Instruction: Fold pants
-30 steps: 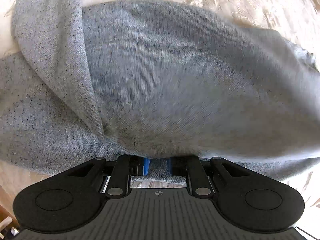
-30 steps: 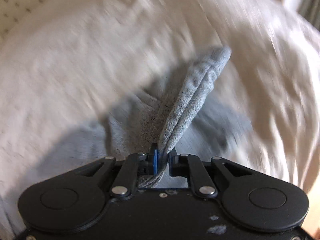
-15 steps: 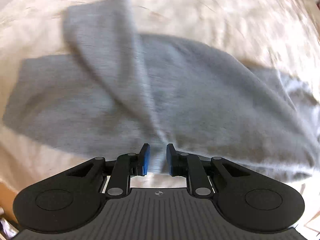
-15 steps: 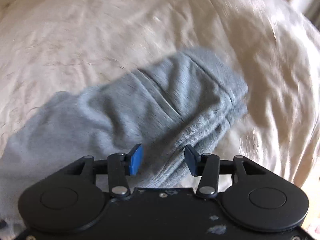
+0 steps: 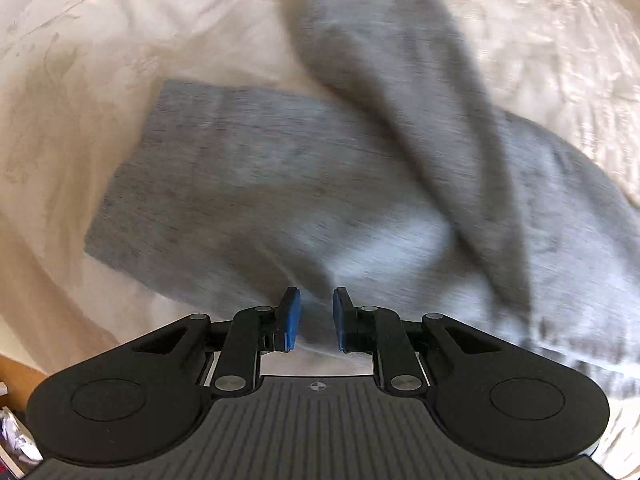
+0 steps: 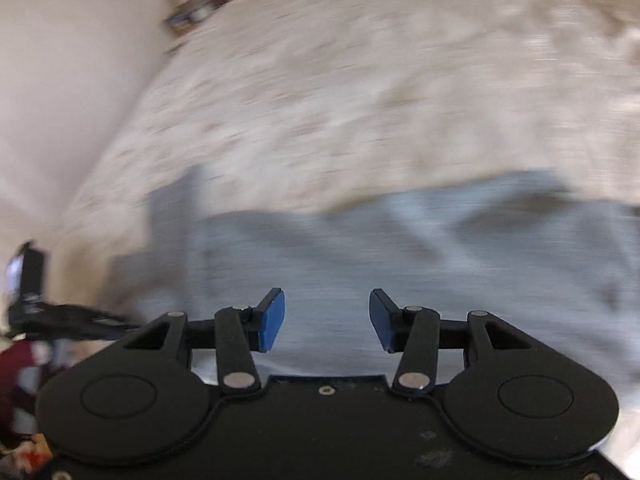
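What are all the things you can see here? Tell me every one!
pants: one pair, grey, lying on the bed, one part folded slantwise across the rest; the right wrist view shows them too.
bedspread: one, cream with a faint flower pattern, under the pants.
boxy thing: one, dark with blue, too blurred to name, at the far edge of the bed in the right wrist view.
clutter: dark and reddish bits, too blurred to count, at the left edge of the right wrist view.
left gripper: one, black with blue fingers, a narrow gap, nothing between them, above the pants.
right gripper: one, black with blue fingers, wide apart, empty, above the pants.
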### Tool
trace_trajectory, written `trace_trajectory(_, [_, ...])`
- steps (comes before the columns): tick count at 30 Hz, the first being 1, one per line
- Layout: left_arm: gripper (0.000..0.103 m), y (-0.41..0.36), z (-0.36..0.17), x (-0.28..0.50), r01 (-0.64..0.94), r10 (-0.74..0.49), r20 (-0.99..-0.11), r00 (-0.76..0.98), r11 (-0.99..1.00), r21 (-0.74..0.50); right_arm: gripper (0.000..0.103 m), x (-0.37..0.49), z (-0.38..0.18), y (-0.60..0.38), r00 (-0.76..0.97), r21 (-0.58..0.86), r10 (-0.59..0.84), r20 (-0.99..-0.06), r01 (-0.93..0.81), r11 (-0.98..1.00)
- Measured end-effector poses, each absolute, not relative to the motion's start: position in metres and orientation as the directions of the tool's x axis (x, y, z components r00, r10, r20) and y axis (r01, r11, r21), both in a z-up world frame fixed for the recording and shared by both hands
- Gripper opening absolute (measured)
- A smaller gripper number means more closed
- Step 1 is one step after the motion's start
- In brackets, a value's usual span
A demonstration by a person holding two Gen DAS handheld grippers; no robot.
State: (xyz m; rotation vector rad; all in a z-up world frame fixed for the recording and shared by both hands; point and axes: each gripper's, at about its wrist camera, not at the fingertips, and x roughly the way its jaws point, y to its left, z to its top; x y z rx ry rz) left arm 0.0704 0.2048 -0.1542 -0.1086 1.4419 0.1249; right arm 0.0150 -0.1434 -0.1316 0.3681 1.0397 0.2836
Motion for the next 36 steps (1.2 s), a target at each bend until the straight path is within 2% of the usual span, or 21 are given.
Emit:
trace_trajectory(4, [0.018,0.234,-0.172,0.082,-0.135,-0.003,-0.995,0.105,0.991,-0.017,0.051,0.042,-0.146,-0.076,0.416,0.460,0.481,-0.772,-0.156,0.874])
trace_trajectory(8, [0.018,0.254,-0.179,0.095,-0.119,-0.087,-0.992,0.095,0.988,-0.098,0.052,0.076,-0.164,-0.034,0.365,0.479,0.510,-0.779,-0.177,0.860])
trace_trajectory(13, [0.018,0.283,-0.169,0.112,-0.107,-0.121,-0.981,0.148,0.985,-0.138,0.052,0.116,-0.179,-0.004,0.361,0.483,0.504,-0.785,-0.153,0.862])
trace_trajectory(17, [0.017,0.304,-0.184,0.145,-0.132,-0.119,-0.981,0.155,0.981,-0.140,0.053,0.140,-0.186,0.007,0.360,0.499,0.505,-0.784,-0.118,0.859])
trace_trajectory(22, [0.017,0.321,-0.195,0.159,-0.156,-0.193,-0.972,0.133,0.965,-0.213,0.053,0.173,-0.204,0.023,0.343,0.499,0.496,-0.798,-0.085,0.862])
trace_trajectory(23, [0.017,0.323,-0.192,0.160,-0.152,-0.197,-0.971,0.133,0.965,-0.216,0.051,0.176,-0.205,0.025,0.344,0.507,0.503,-0.793,-0.086,0.858])
trace_trajectory(24, [0.017,0.326,-0.189,0.158,-0.151,-0.201,-0.970,0.135,0.964,-0.220,0.034,0.178,-0.202,0.027,0.347,0.511,0.509,-0.788,-0.091,0.855])
trace_trajectory(25, [0.017,0.330,-0.179,0.151,-0.152,-0.206,-0.969,0.140,0.962,-0.227,0.007,0.183,-0.201,0.031,0.355,0.510,0.510,-0.783,-0.102,0.854])
trace_trajectory(29, [0.018,0.351,-0.165,0.144,-0.178,-0.215,-0.962,0.166,0.953,-0.244,0.005,0.166,-0.152,0.053,0.419,0.451,0.527,-0.739,-0.273,0.849])
trace_trajectory(32, [0.018,0.376,-0.154,0.131,-0.232,-0.227,-0.954,0.197,0.934,-0.271,0.005,0.136,-0.120,0.085,0.394,0.392,0.575,-0.717,-0.454,0.800])
trace_trajectory(36, [0.020,0.390,-0.144,0.108,-0.297,-0.222,-0.943,0.248,0.909,-0.292,0.006,0.087,-0.123,0.136,0.306,0.267,0.564,-0.767,-0.647,0.714])
